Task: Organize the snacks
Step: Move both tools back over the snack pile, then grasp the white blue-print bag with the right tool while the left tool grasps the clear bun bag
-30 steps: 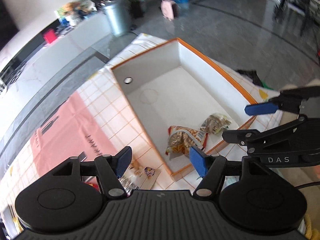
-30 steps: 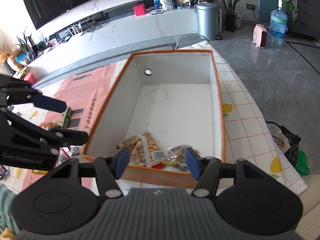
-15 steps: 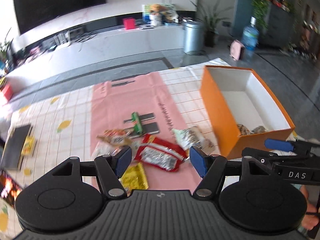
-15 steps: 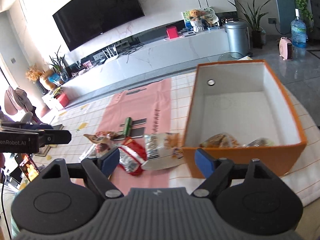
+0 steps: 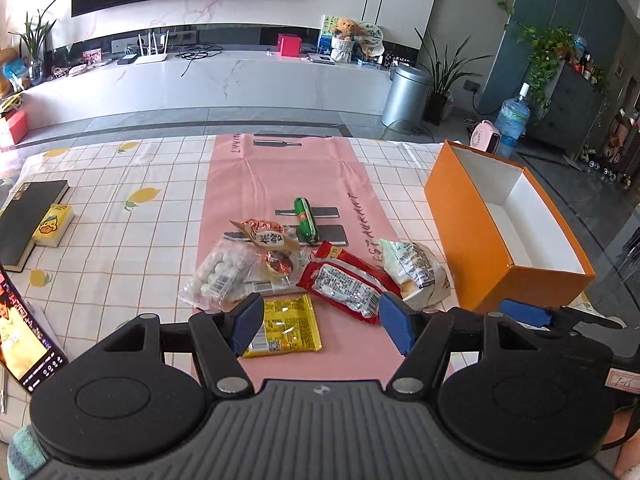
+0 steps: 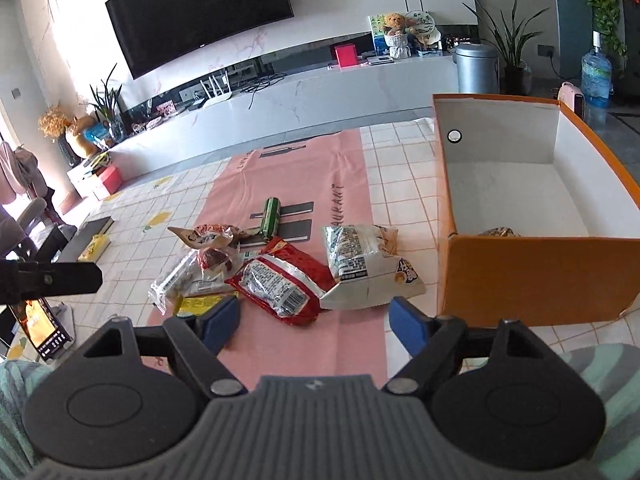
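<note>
Both grippers over the table's near edge, facing the snack pile on the pink runner (image 5: 288, 168). L gripper (image 5: 322, 326): jaws wide, nothing between the pads; yellow packet (image 5: 286, 326) lies flat just beyond its left pad, red bag (image 5: 346, 282) just ahead toward its right pad. R gripper (image 6: 316, 326): jaws wide after opening further within the last sec., also empty; red bag (image 6: 282, 280) and white bag (image 6: 366, 264) lie directly ahead of the gap. Red bag's long axis runs diagonally, far-left to near-right in the L view, so a grip across its short side looks to need some wrist roll. Orange box (image 6: 536, 276) stands at the table's right side, nearest the R gripper; one snack shows inside at its near wall. Judged: white bag, closest to box, suits the R hand; yellow packet suits the L. Green roll (image 5: 306, 220), clear bag of white balls (image 5: 222, 272) & small wrapped pieces lie farther back.
</note>
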Action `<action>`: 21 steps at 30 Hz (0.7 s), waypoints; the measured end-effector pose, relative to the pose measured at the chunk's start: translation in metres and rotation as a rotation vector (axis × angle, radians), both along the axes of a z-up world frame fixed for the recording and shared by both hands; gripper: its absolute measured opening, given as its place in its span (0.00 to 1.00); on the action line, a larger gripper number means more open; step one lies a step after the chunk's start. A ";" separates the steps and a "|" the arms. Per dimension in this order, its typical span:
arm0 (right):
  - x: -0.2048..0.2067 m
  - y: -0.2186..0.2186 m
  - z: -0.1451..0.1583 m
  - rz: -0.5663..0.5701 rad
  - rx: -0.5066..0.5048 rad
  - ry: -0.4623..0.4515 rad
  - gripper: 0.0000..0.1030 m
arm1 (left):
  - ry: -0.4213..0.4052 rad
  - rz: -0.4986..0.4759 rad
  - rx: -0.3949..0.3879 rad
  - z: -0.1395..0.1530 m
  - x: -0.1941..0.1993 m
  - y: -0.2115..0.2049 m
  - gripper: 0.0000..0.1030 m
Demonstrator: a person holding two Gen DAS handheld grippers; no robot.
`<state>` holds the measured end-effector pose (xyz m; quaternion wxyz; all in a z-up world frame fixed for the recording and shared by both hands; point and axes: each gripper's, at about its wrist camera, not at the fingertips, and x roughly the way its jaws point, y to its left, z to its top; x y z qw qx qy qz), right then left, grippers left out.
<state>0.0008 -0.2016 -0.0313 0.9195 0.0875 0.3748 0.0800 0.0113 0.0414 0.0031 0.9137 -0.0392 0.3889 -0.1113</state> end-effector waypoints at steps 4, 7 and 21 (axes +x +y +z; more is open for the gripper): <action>0.015 0.014 -0.005 0.015 -0.085 -0.002 0.69 | 0.004 0.013 -0.023 -0.009 0.015 0.006 0.75; 0.028 0.025 -0.012 0.033 -0.168 -0.004 0.66 | 0.011 0.015 -0.017 -0.019 0.028 0.007 0.75; 0.097 0.038 -0.046 0.058 -0.388 -0.004 0.62 | 0.041 -0.029 0.086 -0.072 0.085 0.002 0.75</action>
